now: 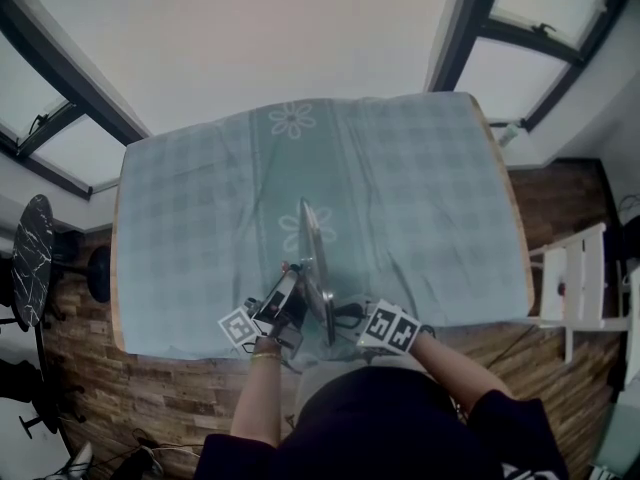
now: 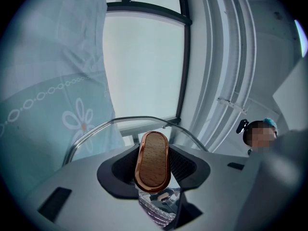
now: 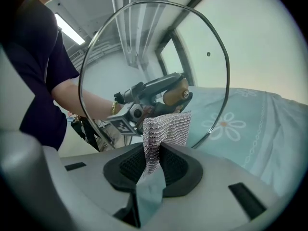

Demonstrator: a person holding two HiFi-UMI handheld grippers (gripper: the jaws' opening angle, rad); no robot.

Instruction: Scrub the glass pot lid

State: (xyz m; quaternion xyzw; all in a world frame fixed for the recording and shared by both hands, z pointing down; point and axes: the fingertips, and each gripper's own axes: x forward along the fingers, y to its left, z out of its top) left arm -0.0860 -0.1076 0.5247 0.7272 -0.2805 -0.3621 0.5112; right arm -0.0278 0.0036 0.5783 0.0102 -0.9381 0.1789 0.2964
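The glass pot lid (image 1: 315, 258) stands on its edge over the near part of the table, with its steel rim (image 2: 120, 122) arching across the left gripper view. My left gripper (image 2: 154, 171) is shut on the lid's wooden knob (image 2: 153, 153) from the left side. My right gripper (image 3: 153, 170) is shut on a silvery mesh scrubbing cloth (image 3: 166, 129), and the cloth's upper edge lies against the opposite face of the lid (image 3: 159, 47). Through the glass I see the left gripper (image 3: 144, 97) and the knob (image 3: 176, 92). In the head view the left gripper (image 1: 288, 306) and right gripper (image 1: 348, 318) flank the lid.
A teal checked tablecloth (image 1: 420, 188) with flower prints covers the table. A white chair (image 1: 580, 288) stands right of the table and a dark round stool (image 1: 30, 258) left of it. Windows run behind the far edge. The floor is wooden.
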